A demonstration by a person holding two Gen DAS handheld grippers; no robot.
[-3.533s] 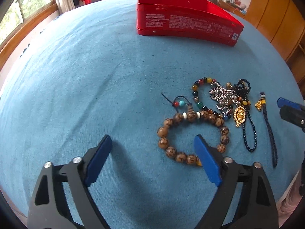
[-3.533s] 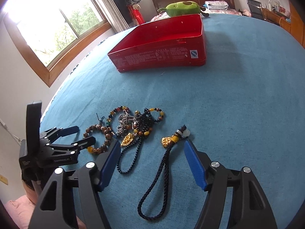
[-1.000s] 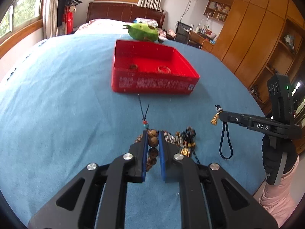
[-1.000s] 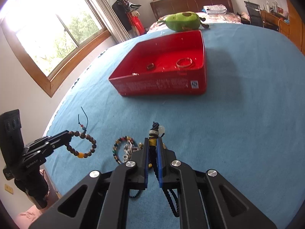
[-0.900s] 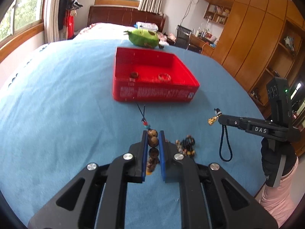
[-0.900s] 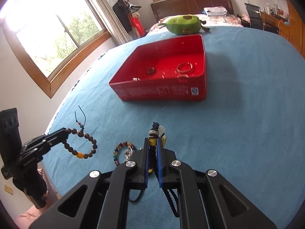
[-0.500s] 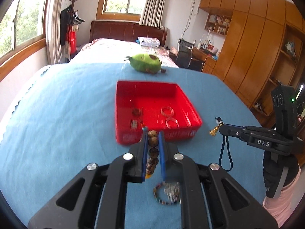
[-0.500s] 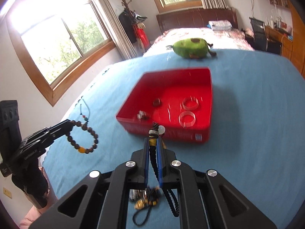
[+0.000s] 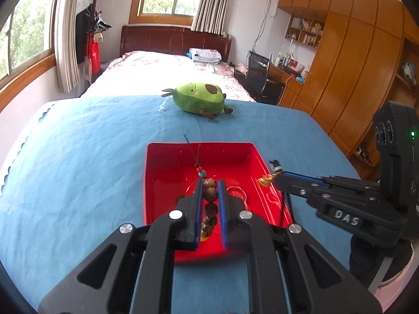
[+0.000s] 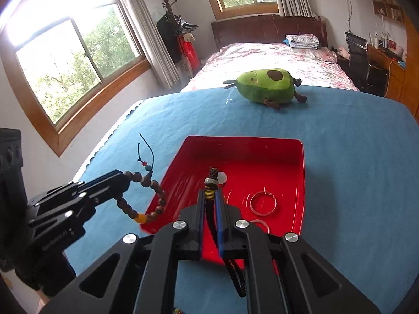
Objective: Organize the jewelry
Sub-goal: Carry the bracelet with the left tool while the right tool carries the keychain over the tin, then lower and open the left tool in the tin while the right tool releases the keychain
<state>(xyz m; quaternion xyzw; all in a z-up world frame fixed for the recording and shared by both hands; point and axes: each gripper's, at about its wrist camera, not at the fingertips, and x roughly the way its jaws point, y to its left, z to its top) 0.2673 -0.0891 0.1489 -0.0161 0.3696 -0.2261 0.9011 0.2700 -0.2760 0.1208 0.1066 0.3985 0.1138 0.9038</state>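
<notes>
Red tray below, our left tool grips wooden beads, right tool the cord; a hasty release could tangle them.

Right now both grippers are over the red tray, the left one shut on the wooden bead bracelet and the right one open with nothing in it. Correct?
Not quite. The right gripper is not open and bare: the right wrist view shows it shut on the black braided cord charm. The rest stands: the left gripper is shut on the wooden bead bracelet, and both hang over the red tray.
</notes>
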